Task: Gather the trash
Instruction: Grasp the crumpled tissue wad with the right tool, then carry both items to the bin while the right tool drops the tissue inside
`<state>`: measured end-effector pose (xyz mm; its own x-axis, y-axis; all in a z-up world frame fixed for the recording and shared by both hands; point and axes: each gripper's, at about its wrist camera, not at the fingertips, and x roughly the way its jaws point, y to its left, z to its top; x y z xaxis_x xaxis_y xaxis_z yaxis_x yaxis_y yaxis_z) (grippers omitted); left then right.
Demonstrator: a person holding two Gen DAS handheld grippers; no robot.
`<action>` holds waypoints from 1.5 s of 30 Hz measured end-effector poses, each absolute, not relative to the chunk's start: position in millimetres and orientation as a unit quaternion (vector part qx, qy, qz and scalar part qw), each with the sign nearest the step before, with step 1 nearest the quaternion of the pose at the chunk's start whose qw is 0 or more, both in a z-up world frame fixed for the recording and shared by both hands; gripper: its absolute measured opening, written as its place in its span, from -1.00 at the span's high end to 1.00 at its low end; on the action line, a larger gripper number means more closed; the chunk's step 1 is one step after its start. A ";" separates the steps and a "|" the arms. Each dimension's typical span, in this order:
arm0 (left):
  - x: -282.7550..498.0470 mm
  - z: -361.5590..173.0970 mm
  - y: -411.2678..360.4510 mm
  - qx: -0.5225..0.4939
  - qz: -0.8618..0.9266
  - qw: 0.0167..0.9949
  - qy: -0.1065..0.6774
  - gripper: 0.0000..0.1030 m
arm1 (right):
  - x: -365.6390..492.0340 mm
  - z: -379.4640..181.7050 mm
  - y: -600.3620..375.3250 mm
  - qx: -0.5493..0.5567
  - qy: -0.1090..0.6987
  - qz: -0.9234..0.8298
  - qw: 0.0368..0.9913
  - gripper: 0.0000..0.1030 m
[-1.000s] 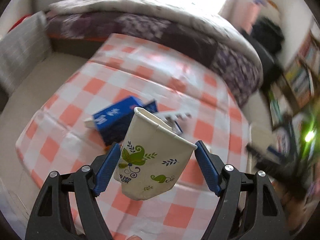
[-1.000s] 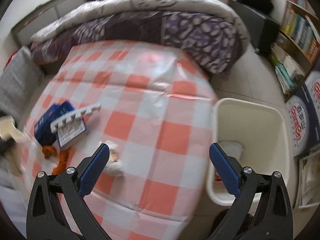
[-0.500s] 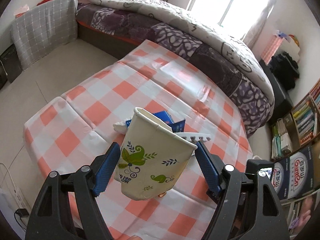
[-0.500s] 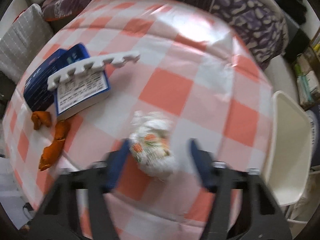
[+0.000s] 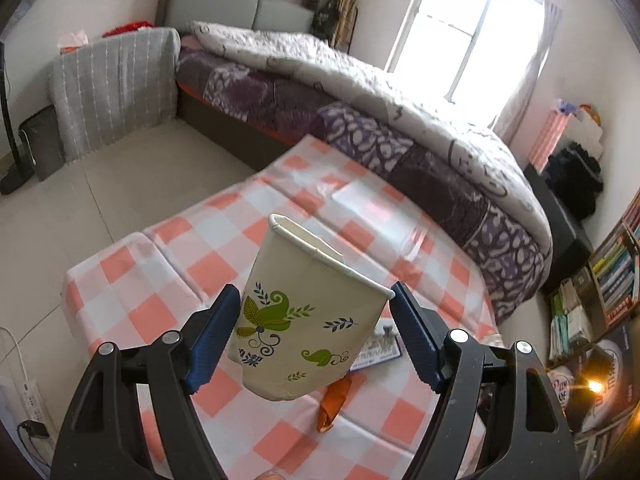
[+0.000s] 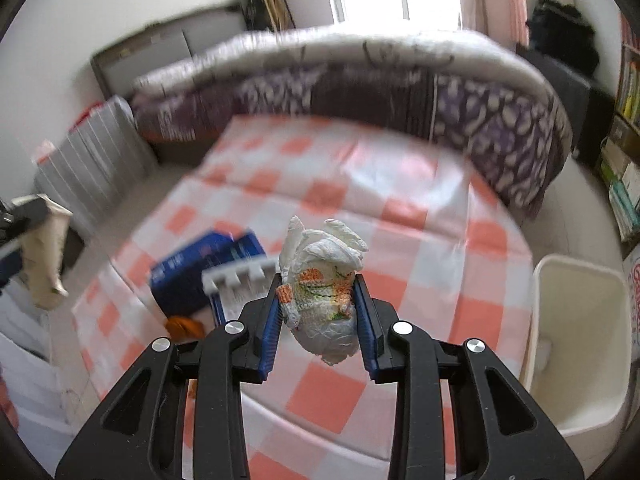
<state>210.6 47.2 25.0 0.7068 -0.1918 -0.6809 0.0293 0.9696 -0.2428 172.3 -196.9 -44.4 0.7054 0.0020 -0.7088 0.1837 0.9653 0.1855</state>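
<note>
I am holding a paper cup [image 5: 308,316] with green leaf prints between the blue fingers [image 5: 214,334] of the left gripper [image 5: 316,328], the fingers pressing its sides and the cup tilting with its open rim up and to the far side, clear of the bench [image 5: 132,280]. In the right gripper [image 6: 320,312], I am clamping a crumpled wad of white tissue [image 6: 324,292] with orange and green printing, the narrow-set fingers [image 6: 270,328] squeezing it on both sides while it is hanging above the checked cloth.

Below the cup, an orange peel [image 5: 334,400] is lying on the orange-and-white checked cloth covering the bench, and the corner of a printed card [image 5: 378,346] is showing just right of the cup. From the right wrist view, more peel [image 6: 184,326] is sitting near the bench's left edge, just beside a blue box [image 6: 196,272] with a white toothed foam piece [image 6: 236,276] lying across it. At the bench's right side, a cream waste bin [image 6: 576,344] is standing on the floor, a pale scrap showing inside.

Farther off, a bed [image 5: 400,120] with a purple-patterned quilt is running along the far side of the bench, a grey covered object [image 5: 116,88] is standing at far left, and a bright window [image 5: 468,28] is glowing behind.
</note>
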 end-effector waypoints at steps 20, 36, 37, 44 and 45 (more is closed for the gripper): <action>194.5 30.9 -16.9 -0.068 -0.076 0.936 0.338 -0.47 | 124.3 2.1 -243.2 0.098 0.301 -0.096 0.944 0.37; 178.1 22.4 -88.4 -0.040 -0.134 0.928 0.345 -0.47 | 82.0 0.7 -347.7 0.168 0.325 -0.221 0.904 0.30; 176.8 21.4 -93.9 -0.037 -0.139 0.927 0.346 -0.47 | 77.3 0.7 -356.3 0.176 0.326 -0.233 0.899 0.11; 167.9 11.8 -132.0 -0.023 -0.169 0.919 0.355 -0.47 | 39.2 7.2 -406.5 0.224 0.295 -0.304 0.878 -0.82; 166.6 10.2 -137.2 -0.022 -0.174 0.917 0.357 -0.47 | 35.2 7.1 -411.8 0.228 0.294 -0.310 0.875 -0.86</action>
